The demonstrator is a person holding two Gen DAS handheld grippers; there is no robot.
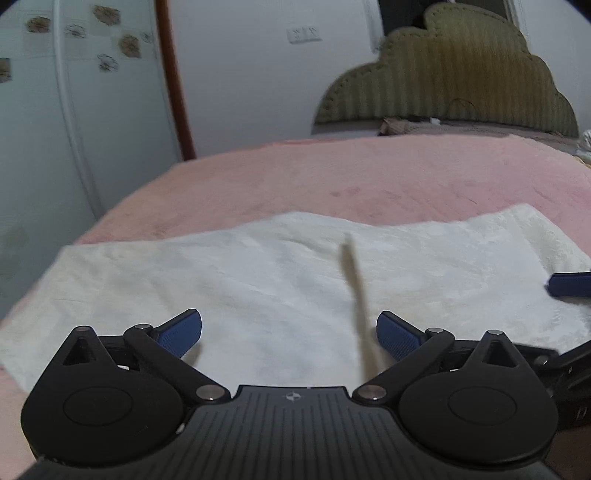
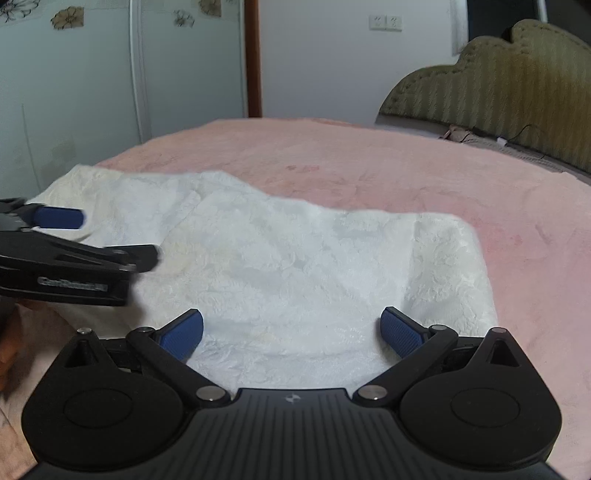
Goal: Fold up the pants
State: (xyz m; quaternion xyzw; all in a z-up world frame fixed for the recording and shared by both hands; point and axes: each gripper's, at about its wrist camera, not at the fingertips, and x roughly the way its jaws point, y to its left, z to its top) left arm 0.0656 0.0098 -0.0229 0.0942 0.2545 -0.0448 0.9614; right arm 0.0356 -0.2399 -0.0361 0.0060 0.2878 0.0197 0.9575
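White pants point(image 2: 295, 258) flat on pink blanket point(image 2: 406, 166), beneath both open jaws

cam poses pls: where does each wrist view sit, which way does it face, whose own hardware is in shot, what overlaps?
Left wrist: on the left tongs, angled down over white pants on pink blanket; own open blue pads, plus a right tongs pad at the right edge.
Right wrist: on the right tongs, same downward slant; own open pads, left tongs at left.
Shared: pants, blanket, olive headboard, wall socket.
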